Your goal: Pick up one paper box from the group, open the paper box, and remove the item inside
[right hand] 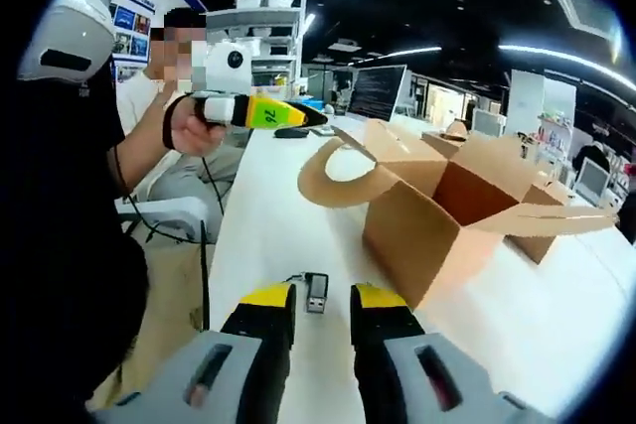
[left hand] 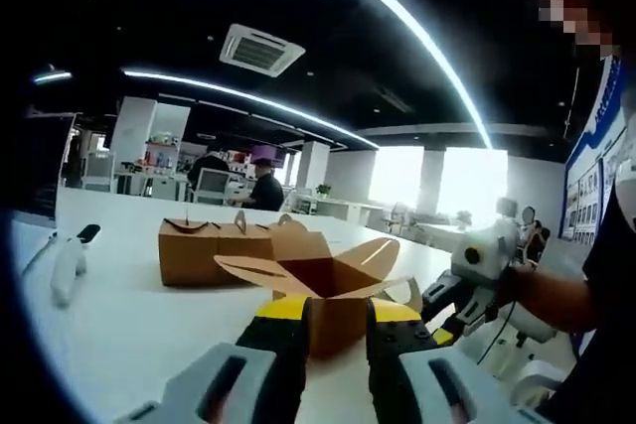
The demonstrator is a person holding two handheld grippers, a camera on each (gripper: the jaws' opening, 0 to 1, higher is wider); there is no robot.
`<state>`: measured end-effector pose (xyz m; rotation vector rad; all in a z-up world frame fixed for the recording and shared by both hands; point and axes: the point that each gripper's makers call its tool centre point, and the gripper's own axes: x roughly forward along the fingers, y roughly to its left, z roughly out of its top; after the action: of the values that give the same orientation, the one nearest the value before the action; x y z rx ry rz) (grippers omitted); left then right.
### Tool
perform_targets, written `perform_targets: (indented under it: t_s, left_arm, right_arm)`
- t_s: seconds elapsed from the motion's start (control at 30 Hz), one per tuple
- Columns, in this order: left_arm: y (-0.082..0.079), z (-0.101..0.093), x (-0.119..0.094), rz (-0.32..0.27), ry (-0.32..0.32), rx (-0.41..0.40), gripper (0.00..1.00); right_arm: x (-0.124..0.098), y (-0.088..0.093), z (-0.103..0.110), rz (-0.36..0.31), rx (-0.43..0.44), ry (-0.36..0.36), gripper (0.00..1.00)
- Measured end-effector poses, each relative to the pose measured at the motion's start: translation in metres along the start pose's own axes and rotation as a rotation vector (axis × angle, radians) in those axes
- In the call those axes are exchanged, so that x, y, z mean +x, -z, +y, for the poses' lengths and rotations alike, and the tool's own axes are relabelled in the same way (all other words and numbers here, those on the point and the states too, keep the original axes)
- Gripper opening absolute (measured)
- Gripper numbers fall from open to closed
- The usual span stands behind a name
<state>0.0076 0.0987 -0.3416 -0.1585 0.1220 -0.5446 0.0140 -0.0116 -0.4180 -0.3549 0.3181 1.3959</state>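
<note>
My left gripper (left hand: 336, 330) is shut on the lower wall of a brown paper box (left hand: 328, 280), whose flaps spread wide open. In the right gripper view this open box (right hand: 437, 206) tilts on the white table (right hand: 268, 235), and the left gripper (right hand: 288, 116) reaches its far flap from the left, held by a hand. My right gripper (right hand: 323, 310) hovers low over the table with its jaws a little apart and nothing between them. A small black and silver item (right hand: 316, 292) lies on the table just beyond its tips. The right gripper (left hand: 467, 285) also shows to the box's right.
Two closed paper boxes (left hand: 214, 250) stand behind the open one. A white tool (left hand: 68, 267) lies at the table's left. A seated person (right hand: 164, 86) is beside the table's edge, with a monitor (right hand: 378, 91) further back. More boxes (right hand: 452, 136) sit beyond the open box.
</note>
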Motion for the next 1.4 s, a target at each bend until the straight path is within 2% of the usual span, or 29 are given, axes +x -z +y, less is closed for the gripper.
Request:
perform_targets:
  t_s: [0.17, 0.27, 0.4, 0.5, 0.73, 0.87, 1.03, 1.2, 1.4]
  left_arm:
    - [0.000, 0.004, -0.003, 0.008, 0.003, 0.016, 0.24]
    - [0.002, 0.005, -0.004, 0.012, 0.016, 0.020, 0.24]
    - [0.008, 0.001, -0.005, 0.040, 0.050, 0.026, 0.23]
    - [0.007, -0.004, -0.005, 0.040, 0.088, 0.052, 0.23]
    - [0.013, -0.009, -0.001, 0.057, 0.114, 0.096, 0.26]
    - [0.026, -0.011, 0.002, 0.088, 0.116, 0.106, 0.26]
    - [0.041, -0.012, 0.003, 0.119, 0.103, 0.080, 0.26]
    - [0.031, -0.018, 0.000, 0.100, 0.117, 0.086, 0.26]
    - [0.030, -0.011, 0.006, 0.107, 0.086, 0.119, 0.26]
  right_arm:
    - [-0.021, -0.007, -0.013, -0.092, 0.087, 0.081, 0.29]
    - [-0.036, -0.012, -0.025, -0.149, 0.127, 0.145, 0.37]
    - [-0.053, -0.018, -0.030, -0.189, 0.165, 0.175, 0.37]
    - [-0.066, -0.022, -0.033, -0.221, 0.143, 0.207, 0.37]
    - [-0.089, -0.024, -0.042, -0.268, 0.150, 0.306, 0.36]
    - [-0.094, -0.017, -0.044, -0.265, 0.148, 0.336, 0.36]
    - [-0.095, -0.013, -0.045, -0.270, 0.161, 0.338, 0.36]
    - [-0.089, -0.015, -0.043, -0.277, 0.158, 0.322, 0.36]
    - [-0.084, -0.018, -0.048, -0.283, 0.155, 0.324, 0.36]
